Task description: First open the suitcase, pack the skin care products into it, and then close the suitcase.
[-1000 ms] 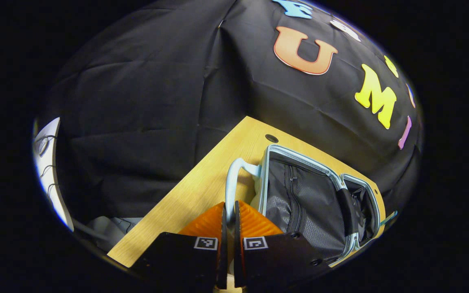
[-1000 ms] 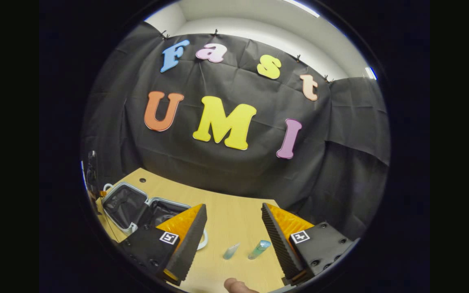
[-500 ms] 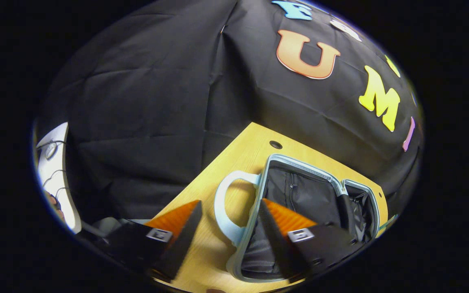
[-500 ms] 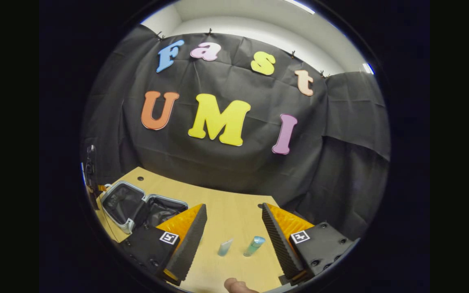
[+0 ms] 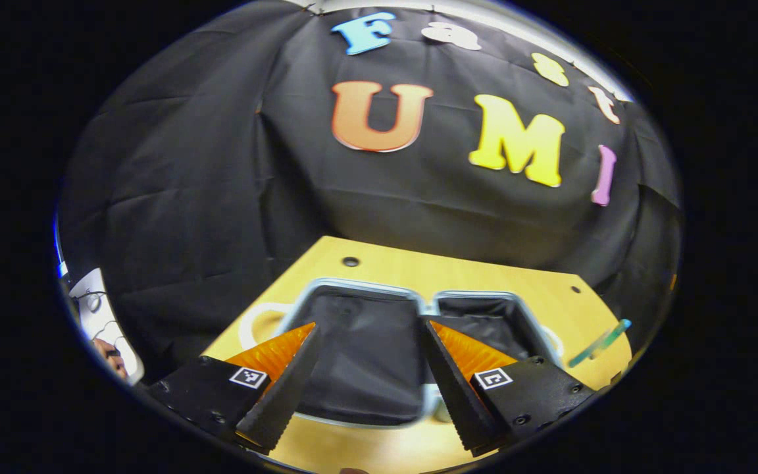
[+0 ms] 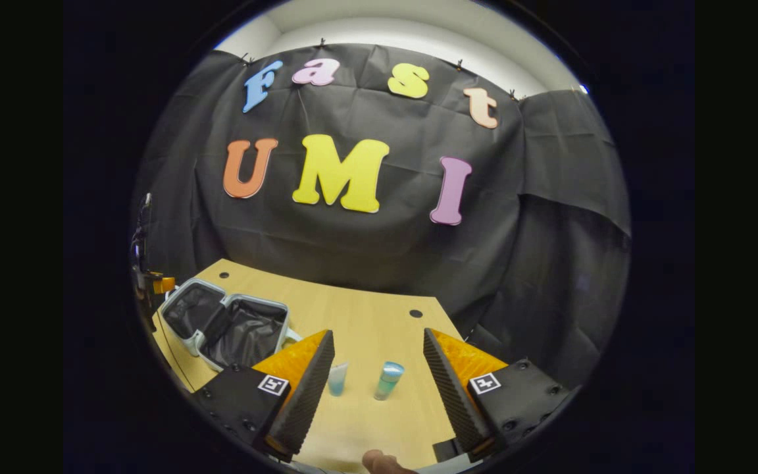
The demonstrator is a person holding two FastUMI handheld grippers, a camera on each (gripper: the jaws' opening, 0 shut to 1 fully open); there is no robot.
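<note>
Suitcase (image 5: 366,355) lies open on wooden table (image 5: 484,273), both dark-lined halves flat, side by side. Left gripper (image 5: 369,375) hovers over it, fingers spread, holding nothing. Right gripper (image 6: 379,375) likewise spread — two skin care tubes (image 6: 389,380) lie on table between its fingers, untouched; suitcase sits well apart, off to their left.

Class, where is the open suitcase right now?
In the right gripper view the suitcase lies open on the wooden table's left side, left of two small tubes.
</note>
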